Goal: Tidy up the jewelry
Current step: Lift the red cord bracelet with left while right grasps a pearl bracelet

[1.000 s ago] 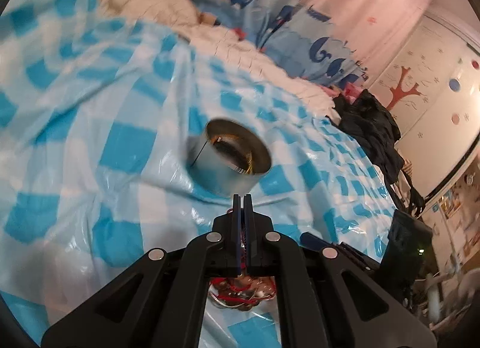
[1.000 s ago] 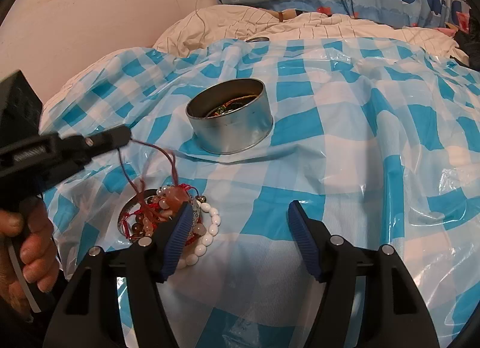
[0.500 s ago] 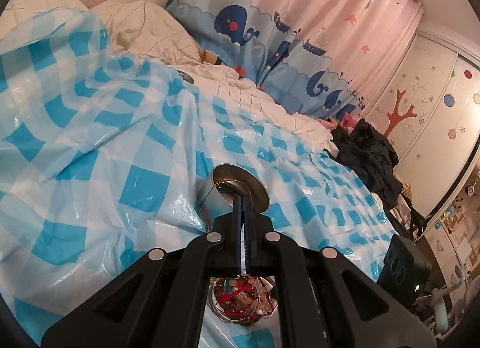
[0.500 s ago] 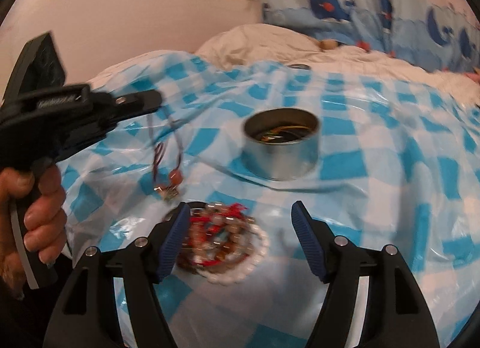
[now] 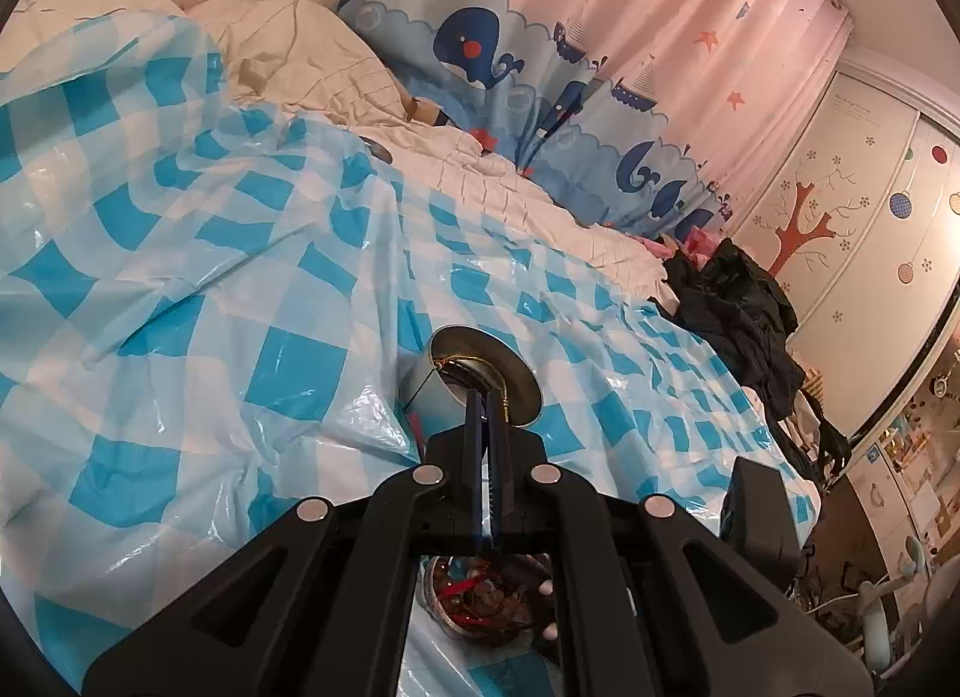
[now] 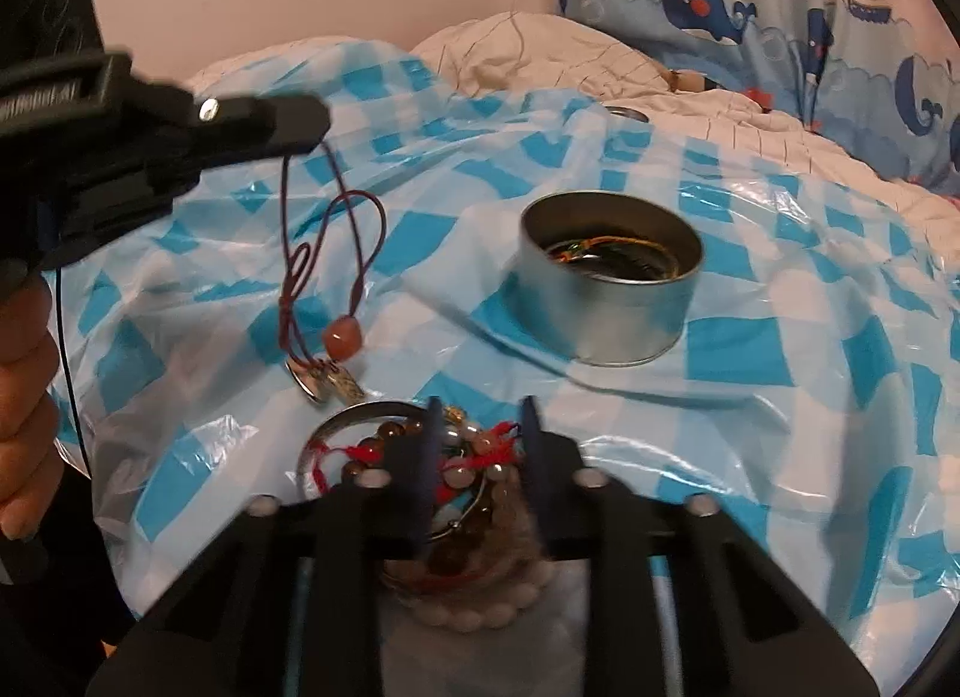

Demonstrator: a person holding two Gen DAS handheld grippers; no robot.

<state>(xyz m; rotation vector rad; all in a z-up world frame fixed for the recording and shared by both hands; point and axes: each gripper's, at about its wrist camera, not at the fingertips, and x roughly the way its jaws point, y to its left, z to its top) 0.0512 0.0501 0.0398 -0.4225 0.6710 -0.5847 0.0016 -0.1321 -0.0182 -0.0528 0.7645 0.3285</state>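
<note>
My left gripper (image 5: 485, 397) is shut on a dark red cord necklace (image 6: 336, 253) with an orange bead and silver charms; seen from the right wrist view, the gripper (image 6: 312, 120) holds it hanging above the checked cloth. A round silver tin (image 6: 609, 292) with some jewelry inside stands on the cloth; it also shows in the left wrist view (image 5: 474, 382). My right gripper (image 6: 477, 421) has its jaws partly closed over a pile of bead bracelets and red cord (image 6: 474, 475) in a shallow lid. That pile shows below the left gripper (image 5: 486, 595).
A blue-and-white checked plastic sheet (image 6: 780, 397) covers the bed. White bedding (image 5: 300, 54) and a whale-print curtain (image 5: 540, 96) lie behind. Dark clothes (image 5: 732, 307) sit at the bed's right edge.
My left gripper has lifted the cord necklace clear of the pile. My right gripper has moved over the pile and narrowed its jaws.
</note>
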